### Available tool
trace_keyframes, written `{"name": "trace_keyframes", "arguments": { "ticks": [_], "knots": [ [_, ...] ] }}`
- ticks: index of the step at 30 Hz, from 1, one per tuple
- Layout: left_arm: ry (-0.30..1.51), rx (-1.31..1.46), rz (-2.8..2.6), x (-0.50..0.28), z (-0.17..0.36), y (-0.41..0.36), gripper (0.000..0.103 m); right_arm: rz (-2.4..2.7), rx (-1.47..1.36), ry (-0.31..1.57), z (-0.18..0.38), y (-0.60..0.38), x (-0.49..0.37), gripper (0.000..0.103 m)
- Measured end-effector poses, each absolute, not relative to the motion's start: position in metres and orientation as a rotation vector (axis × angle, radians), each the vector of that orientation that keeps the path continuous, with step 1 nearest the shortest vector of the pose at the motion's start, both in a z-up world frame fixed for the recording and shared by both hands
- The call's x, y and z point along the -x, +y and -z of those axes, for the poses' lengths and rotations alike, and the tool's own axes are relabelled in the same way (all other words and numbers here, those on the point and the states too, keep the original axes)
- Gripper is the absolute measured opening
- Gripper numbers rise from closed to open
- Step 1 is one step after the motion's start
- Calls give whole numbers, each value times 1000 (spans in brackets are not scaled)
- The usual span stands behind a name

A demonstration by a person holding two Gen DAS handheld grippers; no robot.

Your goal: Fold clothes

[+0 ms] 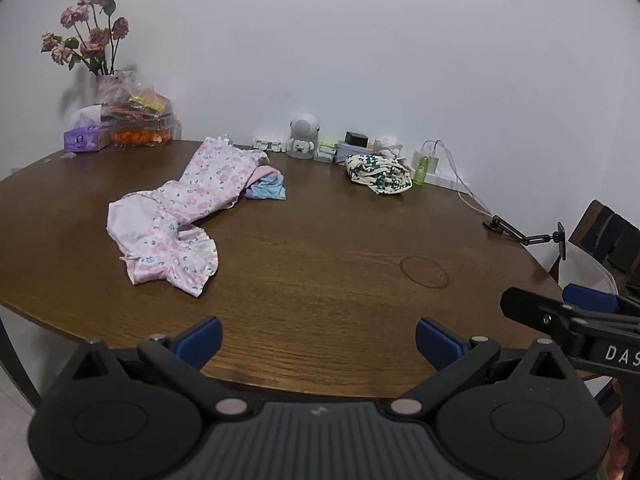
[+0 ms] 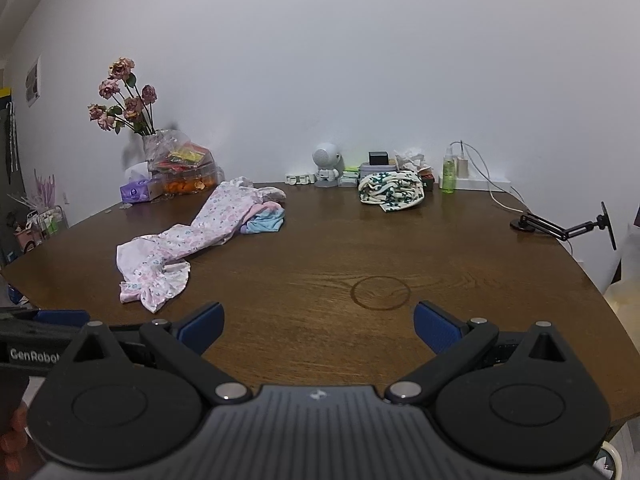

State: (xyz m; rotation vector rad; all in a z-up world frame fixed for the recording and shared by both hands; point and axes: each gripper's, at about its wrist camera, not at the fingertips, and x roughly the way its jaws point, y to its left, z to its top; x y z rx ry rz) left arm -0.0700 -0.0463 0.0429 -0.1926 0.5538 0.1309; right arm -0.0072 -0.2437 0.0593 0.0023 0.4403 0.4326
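Hovering short of the dress (image 1: 176,208), both grippers (image 1: 318,340) (image 2: 316,326) gape empty; next, probably, reach and pinch its hem.

Pink floral garment (image 1: 182,204), blue-pink cloth (image 1: 267,187) beside it. Cream cloth (image 1: 378,174) with green print. Brown woodgrain table (image 1: 340,248), blue gripper pads (image 1: 202,339).

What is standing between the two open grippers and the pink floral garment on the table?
Nothing visible. Only bare wooden table lies between the left gripper, the right gripper and the pink floral garment. A blue cloth touches its far side only.
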Motion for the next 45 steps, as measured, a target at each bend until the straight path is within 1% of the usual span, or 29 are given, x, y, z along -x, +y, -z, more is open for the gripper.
{"name": "trace_keyframes", "arguments": {
  "ticks": [5,17,45],
  "knots": [
    [532,182,-125,74,-47,-46,103,-429,0,441,-61,-244,8,103],
    [561,193,-123,76,-41,-43,103,-447,12,454,-55,-240,12,103],
    [564,179,-107,76,-34,-42,103,-460,10,466,-50,-238,14,103]
  ]
}}
